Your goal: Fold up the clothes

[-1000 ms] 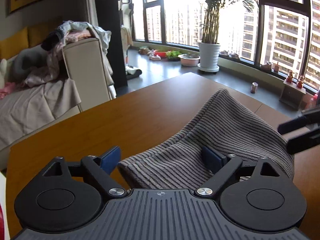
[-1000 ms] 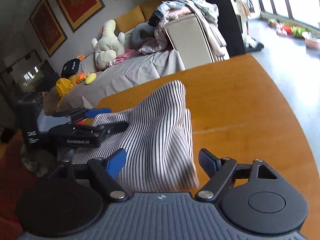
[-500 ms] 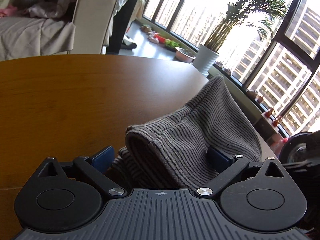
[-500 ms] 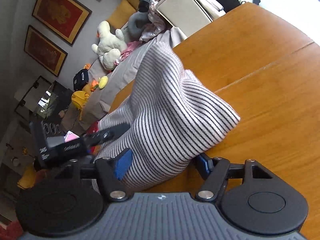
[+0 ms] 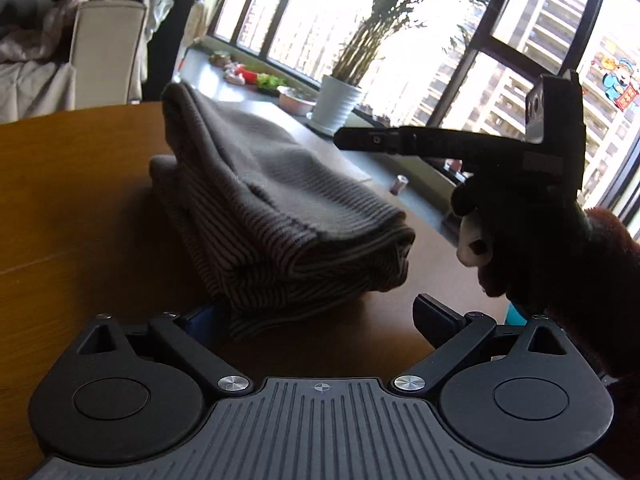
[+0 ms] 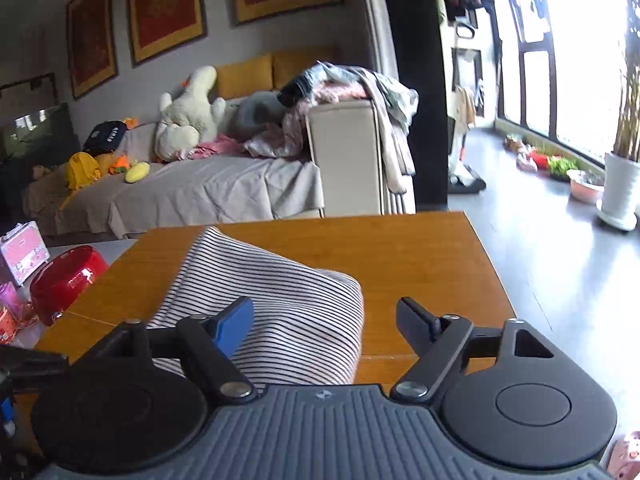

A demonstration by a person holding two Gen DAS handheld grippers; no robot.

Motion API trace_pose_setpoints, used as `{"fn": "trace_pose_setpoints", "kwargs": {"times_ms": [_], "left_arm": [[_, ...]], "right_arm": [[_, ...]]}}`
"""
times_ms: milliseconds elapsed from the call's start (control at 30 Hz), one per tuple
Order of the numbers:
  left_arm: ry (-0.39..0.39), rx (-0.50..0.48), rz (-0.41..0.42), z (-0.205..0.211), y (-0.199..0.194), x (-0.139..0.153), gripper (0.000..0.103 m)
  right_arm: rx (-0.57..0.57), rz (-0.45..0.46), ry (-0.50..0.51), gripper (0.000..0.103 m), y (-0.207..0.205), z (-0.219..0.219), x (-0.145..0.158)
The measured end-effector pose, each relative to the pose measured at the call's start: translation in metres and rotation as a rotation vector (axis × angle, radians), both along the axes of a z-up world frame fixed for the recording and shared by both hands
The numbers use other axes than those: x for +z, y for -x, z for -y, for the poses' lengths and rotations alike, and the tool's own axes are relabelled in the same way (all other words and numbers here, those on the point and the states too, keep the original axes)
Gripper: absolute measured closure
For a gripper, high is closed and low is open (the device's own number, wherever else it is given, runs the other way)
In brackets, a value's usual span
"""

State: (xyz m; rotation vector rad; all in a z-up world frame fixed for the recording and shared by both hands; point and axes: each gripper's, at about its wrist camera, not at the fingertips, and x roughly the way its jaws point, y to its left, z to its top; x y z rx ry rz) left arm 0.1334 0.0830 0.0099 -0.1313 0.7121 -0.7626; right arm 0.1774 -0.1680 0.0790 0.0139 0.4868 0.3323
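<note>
In the left wrist view the left hand-held gripper [image 5: 320, 316] sits low over the table [image 5: 72, 208], its jaws wide apart; the near hem of the striped garment [image 5: 280, 216] lies just beside the left blue pad, and nothing is gripped. The garment is a folded bundle resting on the table, grey-and-white stripes, its thick rolled edge turned toward the right. Past it and higher up, the right hand-held gripper [image 5: 344, 138] reaches in from the right, held in a dark-gloved hand [image 5: 532, 248]; from this side its fingers overlap, so their spacing cannot be read here.

The right wrist view settles that: the right hand-held gripper [image 6: 324, 320] has its jaws apart, hovering over the same striped garment [image 6: 280, 304], which spreads on the table [image 6: 420, 260] beneath and between the pads without being clamped.

Left of the table stands a red bowl [image 6: 66, 280]; what it holds cannot be made out. Beyond the table is a sofa [image 6: 192, 188] carrying a white plush toy [image 6: 188, 120] and a heap of loose clothes [image 6: 344, 84] on its armrest. Farther off, by the window, a white pot [image 6: 620, 188] holds a tall leafy plant, and a pinkish basin [image 6: 586, 188] sits on the floor beside it, with greenery just behind.
</note>
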Motion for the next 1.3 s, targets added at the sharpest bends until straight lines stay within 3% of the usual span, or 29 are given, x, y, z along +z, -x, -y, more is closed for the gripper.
{"fn": "trace_pose_setpoints", "kwargs": {"times_ms": [133, 200, 233, 267, 333, 433, 467, 567, 700, 833, 967, 1100, 1133, 1167, 1233, 1300], "left_arm": [[0.011, 0.257, 0.057, -0.045, -0.005, 0.013, 0.004], [0.001, 0.390, 0.046, -0.064, -0.012, 0.013, 0.019], [0.000, 0.424, 0.028, -0.069, -0.015, 0.010, 0.036], [0.000, 0.444, 0.010, -0.071, -0.016, 0.007, 0.042], [-0.005, 0.473, -0.017, -0.073, -0.019, 0.002, 0.042], [-0.030, 0.457, -0.007, -0.063, -0.014, 0.000, 0.042], [-0.025, 0.448, -0.008, -0.061, -0.012, 0.000, 0.042], [0.010, 0.402, -0.027, -0.054, -0.009, -0.003, 0.042], [0.114, 0.244, -0.102, -0.033, -0.010, -0.022, 0.050], [0.134, 0.123, -0.113, 0.001, -0.012, -0.037, 0.051], [0.092, 0.101, -0.073, 0.014, -0.010, -0.038, 0.045], [0.049, 0.090, -0.052, -0.007, 0.002, -0.030, 0.042], [0.034, 0.106, -0.037, -0.015, 0.006, -0.026, 0.029], [0.012, 0.135, -0.018, -0.023, 0.009, -0.021, 0.023], [-0.020, 0.198, 0.015, -0.040, 0.012, -0.011, 0.023], [0.002, 0.274, 0.032, -0.055, 0.010, 0.005, 0.027]], "right_arm": [[0.164, 0.110, 0.091, 0.017, 0.040, -0.033, 0.006], [0.242, 0.127, 0.153, 0.017, 0.052, -0.060, -0.006], [0.266, 0.133, 0.186, 0.017, 0.054, -0.072, -0.013], [0.278, 0.142, 0.225, 0.017, 0.056, -0.086, -0.021], [0.284, 0.161, 0.303, 0.017, 0.056, -0.108, -0.038], [0.251, 0.207, 0.427, 0.022, 0.053, -0.131, -0.058], [0.236, 0.198, 0.399, 0.040, 0.051, -0.126, -0.054], [0.201, 0.119, 0.209, 0.066, 0.041, -0.095, -0.029], [0.181, 0.077, 0.026, 0.080, 0.031, -0.052, 0.012], [0.240, -0.033, -0.092, 0.081, 0.018, -0.042, 0.021], [0.295, -0.206, -0.130, 0.081, -0.001, -0.052, -0.018], [0.293, -0.161, -0.107, 0.080, 0.003, -0.059, -0.029], [0.295, -0.142, -0.084, 0.080, 0.005, -0.062, -0.029], [0.299, -0.121, -0.057, 0.079, 0.008, -0.065, -0.030], [0.312, -0.064, 0.021, 0.076, 0.019, -0.074, -0.032], [0.323, -0.011, 0.092, 0.072, 0.028, -0.084, -0.036]]}}
